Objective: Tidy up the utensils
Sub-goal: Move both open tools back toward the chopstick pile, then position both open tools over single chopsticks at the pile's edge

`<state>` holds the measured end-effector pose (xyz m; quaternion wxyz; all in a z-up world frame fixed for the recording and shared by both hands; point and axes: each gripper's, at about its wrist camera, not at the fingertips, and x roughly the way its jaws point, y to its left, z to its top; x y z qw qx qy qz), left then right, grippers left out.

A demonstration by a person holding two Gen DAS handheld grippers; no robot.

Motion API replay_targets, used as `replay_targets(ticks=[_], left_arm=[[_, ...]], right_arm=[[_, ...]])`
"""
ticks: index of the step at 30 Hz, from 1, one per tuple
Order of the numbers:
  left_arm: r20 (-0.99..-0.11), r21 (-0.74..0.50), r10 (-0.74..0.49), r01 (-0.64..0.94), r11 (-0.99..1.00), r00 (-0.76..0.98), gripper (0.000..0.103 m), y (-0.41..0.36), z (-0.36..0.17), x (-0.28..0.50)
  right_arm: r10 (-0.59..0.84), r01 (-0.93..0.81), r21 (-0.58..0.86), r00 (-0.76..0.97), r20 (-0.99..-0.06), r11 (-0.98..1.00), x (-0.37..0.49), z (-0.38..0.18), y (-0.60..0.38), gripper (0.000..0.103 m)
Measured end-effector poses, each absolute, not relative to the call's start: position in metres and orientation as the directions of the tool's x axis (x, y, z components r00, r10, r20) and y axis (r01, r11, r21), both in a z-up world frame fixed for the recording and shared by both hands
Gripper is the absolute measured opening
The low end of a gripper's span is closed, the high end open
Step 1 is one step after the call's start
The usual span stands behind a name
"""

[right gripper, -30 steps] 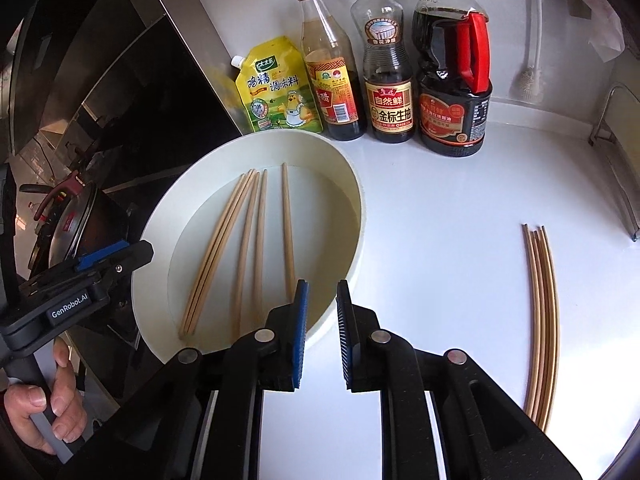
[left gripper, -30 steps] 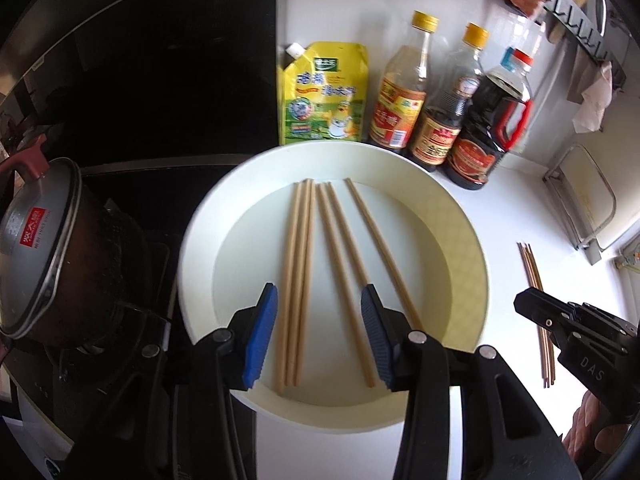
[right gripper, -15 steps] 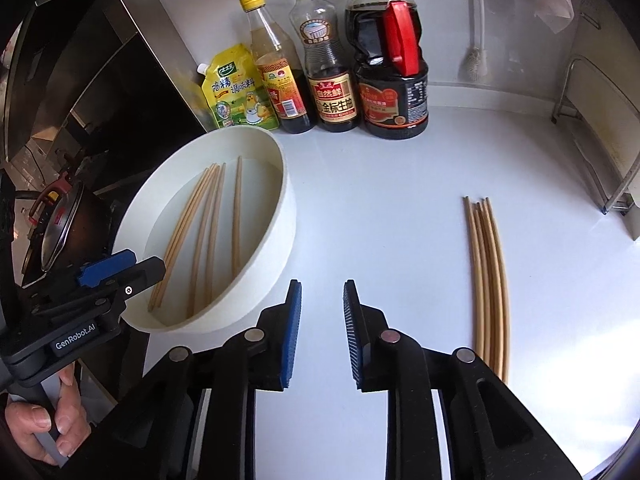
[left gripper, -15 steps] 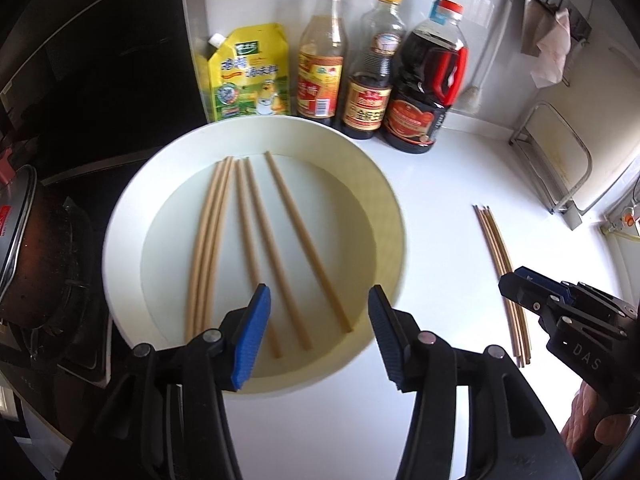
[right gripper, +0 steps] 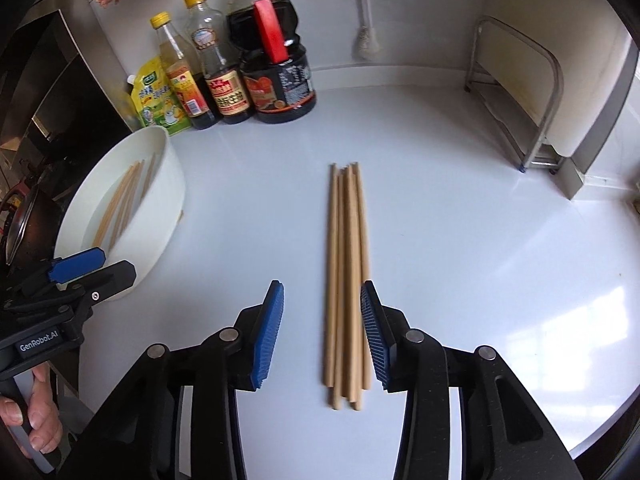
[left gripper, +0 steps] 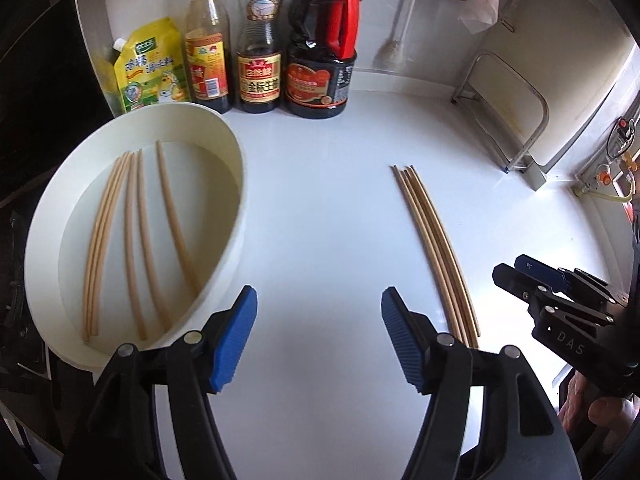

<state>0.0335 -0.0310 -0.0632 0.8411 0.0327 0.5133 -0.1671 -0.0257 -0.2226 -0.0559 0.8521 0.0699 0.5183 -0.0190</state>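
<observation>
Several wooden chopsticks [right gripper: 347, 280] lie in a neat bundle on the white counter. My right gripper [right gripper: 322, 324] hangs over their near half, jaws opening, the sticks between the blue pads but untouched. The same bundle of chopsticks [left gripper: 436, 252] sits just right of my left gripper [left gripper: 316, 328], whose jaws are opening over bare counter with nothing between them. A white round basin [left gripper: 236, 184] at the left holds several more chopsticks [left gripper: 140, 236]. The basin [right gripper: 168, 200] also appears in the right wrist view.
A yellow sauce pouch [left gripper: 150, 68] and three bottles [left gripper: 260, 40] stand along the back wall. A metal rack [right gripper: 520, 100] is at the back right. A dark pot [right gripper: 20, 224] and stove lie left of the basin. A hand [right gripper: 36, 420] holds the left gripper's handle.
Both grippers have swung right, away from the basin and over the counter. The right one now straddles the chopstick bundle. Both pairs of jaws have spread wider.
</observation>
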Motion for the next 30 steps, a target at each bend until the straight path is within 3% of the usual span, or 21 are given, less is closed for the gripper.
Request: replay_targets(ticks=[14,30], left_arm=[[-0.889,-0.117,-0.227,0.283,0.952,0.398,0.071,-0.073,-0.104,0.035],[-0.893,-0.119,-0.211,0.244,0.963,0.398,0.076,-0.077,-0.120,0.040]], right_arm=[[0.010,0.100,0.058,0.420,-0.908,0.993,-0.021,-0.116,-0.259,0.041],[0.007,0.044,0.029,0.429,-0.903,0.999,-0.005,-0.130,-0.248,0.041]])
